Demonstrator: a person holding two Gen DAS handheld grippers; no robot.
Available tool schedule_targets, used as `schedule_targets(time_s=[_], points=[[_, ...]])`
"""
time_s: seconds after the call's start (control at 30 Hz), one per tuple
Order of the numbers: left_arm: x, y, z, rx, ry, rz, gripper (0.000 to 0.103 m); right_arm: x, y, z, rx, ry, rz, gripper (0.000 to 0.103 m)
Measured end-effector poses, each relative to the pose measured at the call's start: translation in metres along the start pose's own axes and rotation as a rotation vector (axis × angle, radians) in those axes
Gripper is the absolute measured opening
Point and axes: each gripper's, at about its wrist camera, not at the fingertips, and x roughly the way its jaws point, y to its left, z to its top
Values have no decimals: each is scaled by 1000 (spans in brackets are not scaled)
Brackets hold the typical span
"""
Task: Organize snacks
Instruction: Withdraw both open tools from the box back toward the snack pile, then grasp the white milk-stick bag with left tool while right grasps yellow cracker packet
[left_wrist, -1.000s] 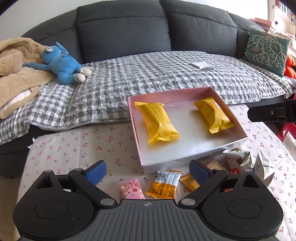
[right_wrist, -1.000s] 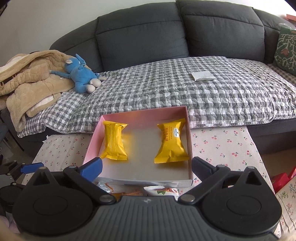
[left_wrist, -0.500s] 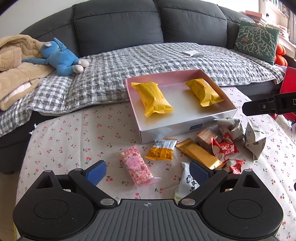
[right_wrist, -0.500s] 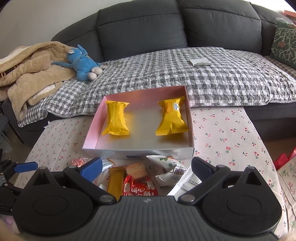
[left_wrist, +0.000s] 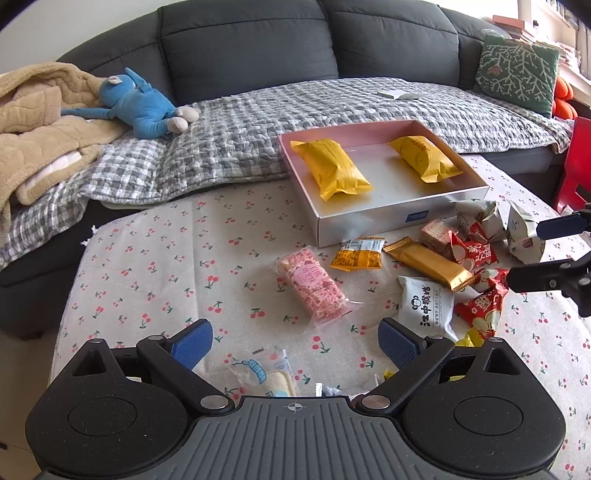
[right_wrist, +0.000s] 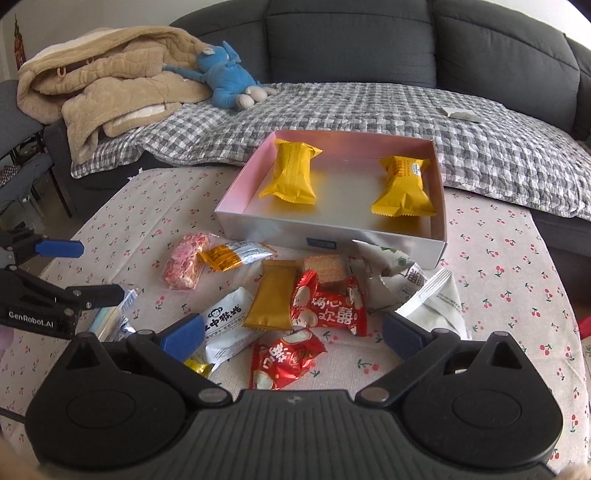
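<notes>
Gold bar packet (right_wrist: 271, 299), long axis toward the box (right_wrist: 332, 236).

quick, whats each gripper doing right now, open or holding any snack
Left gripper: open, holding nothing, above the cherry-print tablecloth.
Right gripper: open, holding nothing, over the red snack packet.
</notes>
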Motion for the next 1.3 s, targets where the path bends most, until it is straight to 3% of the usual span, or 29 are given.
schedule_targets(time_s=[0.23,0.47,0.83,1.03,1.2,1.3], points=[[3,8,-16,26,55,-14,98,0,40,-12,-225,11,122,102],[5,18,-26,-3,118,-28,98,9,72,-19,-373,45,228,102],[8,21,-38,4,175,-51,98,31,87,-25,-401,140,265,95],[10,20,-39,4,201,-52,98,21,97,-37,-451,186,334,90],[13,17,-39,14,213,-59,98,24,101,-35,-462,176,282,90],[13,16,-40,19,214,-57,98,32,100,-33,-441,189,265,79]])
